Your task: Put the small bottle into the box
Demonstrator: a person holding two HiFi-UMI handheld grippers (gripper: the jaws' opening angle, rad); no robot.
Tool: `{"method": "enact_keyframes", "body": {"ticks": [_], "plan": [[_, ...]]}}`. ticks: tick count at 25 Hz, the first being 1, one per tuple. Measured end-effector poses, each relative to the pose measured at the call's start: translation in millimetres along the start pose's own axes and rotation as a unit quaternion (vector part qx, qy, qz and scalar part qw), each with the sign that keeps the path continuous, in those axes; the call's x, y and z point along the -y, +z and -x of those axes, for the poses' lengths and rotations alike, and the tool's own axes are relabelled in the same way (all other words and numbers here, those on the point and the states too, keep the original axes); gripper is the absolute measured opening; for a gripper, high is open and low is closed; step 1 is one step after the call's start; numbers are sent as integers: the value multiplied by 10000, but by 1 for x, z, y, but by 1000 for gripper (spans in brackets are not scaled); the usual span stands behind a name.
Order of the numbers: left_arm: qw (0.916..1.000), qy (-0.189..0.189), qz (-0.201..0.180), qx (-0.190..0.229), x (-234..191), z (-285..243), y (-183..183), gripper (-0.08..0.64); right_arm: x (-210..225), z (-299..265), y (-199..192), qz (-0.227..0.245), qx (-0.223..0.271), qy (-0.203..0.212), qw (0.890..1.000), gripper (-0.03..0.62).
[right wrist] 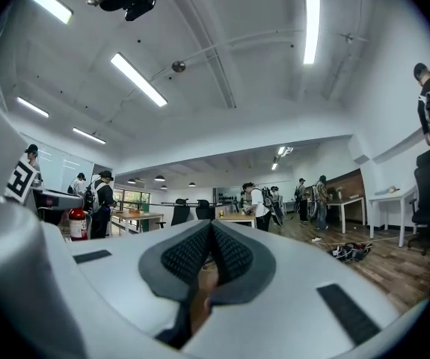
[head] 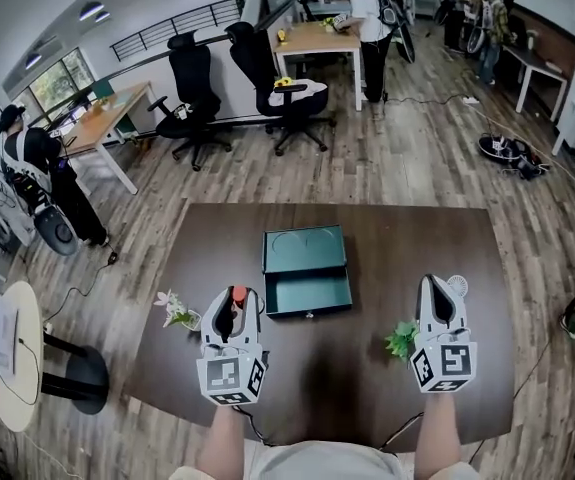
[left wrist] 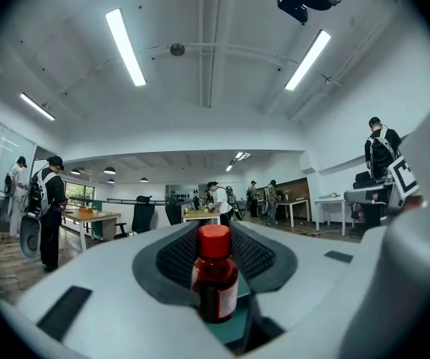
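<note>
A small dark-red bottle (head: 237, 302) with a red cap stands upright between the jaws of my left gripper (head: 233, 306), which is shut on it. In the left gripper view the bottle (left wrist: 215, 279) fills the gap between the dark pads (left wrist: 173, 256). The green box (head: 305, 251) lies mid-table with its drawer (head: 308, 294) pulled out toward me, just right of and beyond the left gripper. My right gripper (head: 435, 290) hovers at the right of the box, its jaws shut together with nothing in them (right wrist: 211, 238).
A small white flower (head: 174, 310) lies left of the left gripper. A green sprig (head: 402, 340) sits beside the right gripper, a white round object (head: 456, 286) behind it. The dark table (head: 367, 233) ends near my body. Office chairs, desks and people stand beyond.
</note>
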State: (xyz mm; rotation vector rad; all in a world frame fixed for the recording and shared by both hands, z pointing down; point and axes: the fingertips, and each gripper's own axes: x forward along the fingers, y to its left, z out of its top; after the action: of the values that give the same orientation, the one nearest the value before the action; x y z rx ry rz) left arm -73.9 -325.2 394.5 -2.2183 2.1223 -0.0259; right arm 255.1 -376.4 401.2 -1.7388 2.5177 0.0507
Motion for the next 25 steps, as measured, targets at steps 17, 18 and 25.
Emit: {"method": "enact_keyframes", "body": {"ticks": [17, 18, 25], "plan": [[9997, -102, 117, -185, -13, -22, -24, 130, -6, -14, -22, 120, -319, -127, 9993, 2], [9997, -104, 117, -205, -14, -23, -26, 130, -6, -16, -24, 118, -343, -121, 9993, 2], [9989, -224, 189, -372, -15, -44, -48, 130, -13, -25, -42, 135, -546, -117, 9983, 2]]}}
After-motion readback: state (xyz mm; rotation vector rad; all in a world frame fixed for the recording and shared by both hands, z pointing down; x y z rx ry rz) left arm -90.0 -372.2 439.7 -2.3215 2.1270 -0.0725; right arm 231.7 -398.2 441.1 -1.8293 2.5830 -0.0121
